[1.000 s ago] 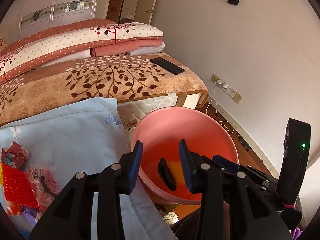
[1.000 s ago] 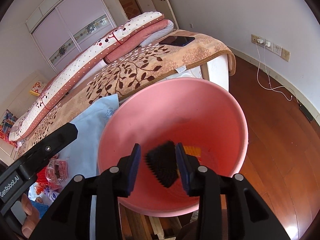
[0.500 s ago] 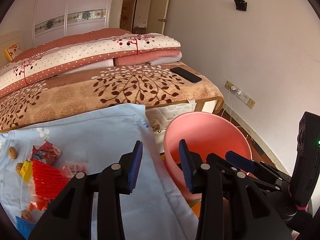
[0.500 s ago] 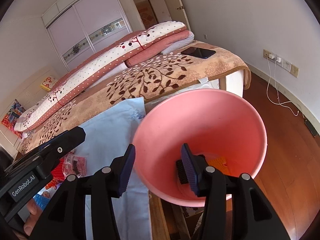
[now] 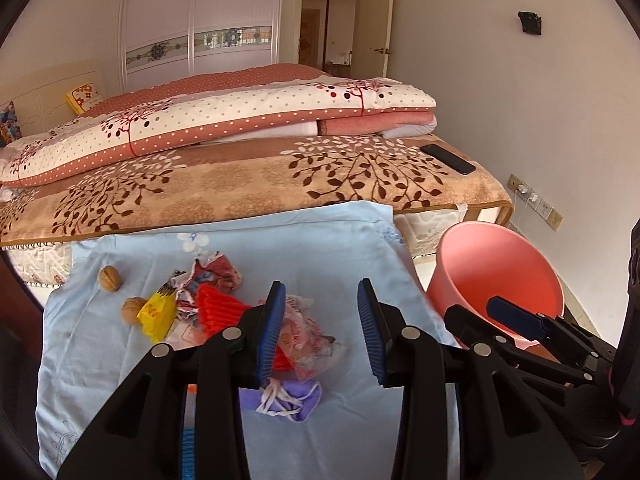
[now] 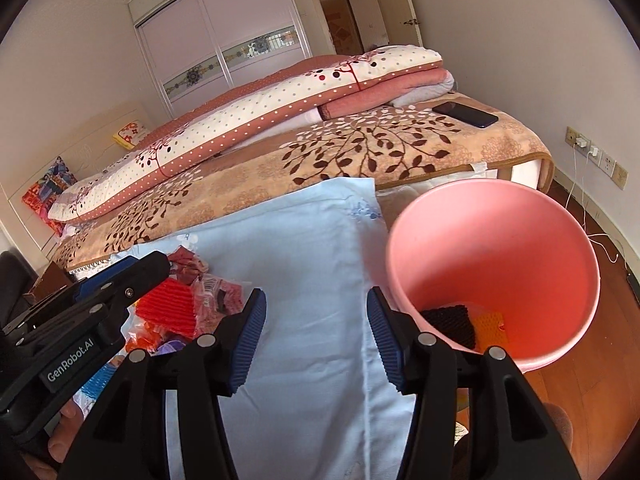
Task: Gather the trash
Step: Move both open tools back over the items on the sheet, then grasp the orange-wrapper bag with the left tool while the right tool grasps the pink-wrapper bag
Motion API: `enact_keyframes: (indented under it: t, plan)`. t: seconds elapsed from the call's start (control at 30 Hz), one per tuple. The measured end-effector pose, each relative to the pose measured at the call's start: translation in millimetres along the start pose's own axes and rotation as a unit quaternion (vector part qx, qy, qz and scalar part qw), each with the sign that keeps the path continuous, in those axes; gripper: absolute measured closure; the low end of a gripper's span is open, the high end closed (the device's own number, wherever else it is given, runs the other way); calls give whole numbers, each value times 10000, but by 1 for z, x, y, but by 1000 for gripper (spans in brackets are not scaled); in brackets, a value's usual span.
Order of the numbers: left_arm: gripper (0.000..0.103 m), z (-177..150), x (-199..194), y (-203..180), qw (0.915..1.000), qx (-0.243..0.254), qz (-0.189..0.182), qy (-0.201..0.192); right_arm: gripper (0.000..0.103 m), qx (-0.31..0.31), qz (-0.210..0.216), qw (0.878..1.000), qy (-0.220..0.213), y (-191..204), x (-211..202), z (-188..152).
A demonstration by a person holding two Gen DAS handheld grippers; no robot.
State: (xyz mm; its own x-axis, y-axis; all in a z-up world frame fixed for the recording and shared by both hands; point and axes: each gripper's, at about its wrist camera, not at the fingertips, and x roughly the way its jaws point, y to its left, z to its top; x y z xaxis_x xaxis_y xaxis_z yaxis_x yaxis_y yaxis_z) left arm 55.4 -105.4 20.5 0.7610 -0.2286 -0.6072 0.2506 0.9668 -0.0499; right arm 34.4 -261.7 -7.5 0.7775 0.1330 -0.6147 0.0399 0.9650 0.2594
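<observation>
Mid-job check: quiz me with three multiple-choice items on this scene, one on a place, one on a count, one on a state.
1. Where does the black smartphone lie?
A. on the brown leaf-patterned blanket
B. in the bucket
C. on the floor

2. How many brown walnuts lie on the light blue cloth?
A. one
B. two
C. four

3. What is between the jaws of the right tool?
A. a black brush
B. a red wrapper
C. nothing

Key: 1 A, it rests on the blanket's far corner; 2 B, two lie left of the wrapper pile; 3 C, its jaws stand apart over bare cloth, and the black brush lies in the round pink plastic bucket.
</observation>
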Motion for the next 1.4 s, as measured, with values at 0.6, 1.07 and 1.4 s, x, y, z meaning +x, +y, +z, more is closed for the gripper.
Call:
enact_keyframes:
  t: [0.6, 1.07, 1.4]
  plan:
    - [65, -24, -11, 66, 9982, -434, 400, 81, 51, -372, 134, 9991, 116, 54, 12, -12]
    - [65, -35, -1, 83, 9971, -527, 474, 283, 51, -592, 203, 9979, 182, 70, 15, -18]
    - [65, -42, -2, 104, 9964, -627, 475, 331, 51, -695, 360, 9964, 325, 78, 24, -22]
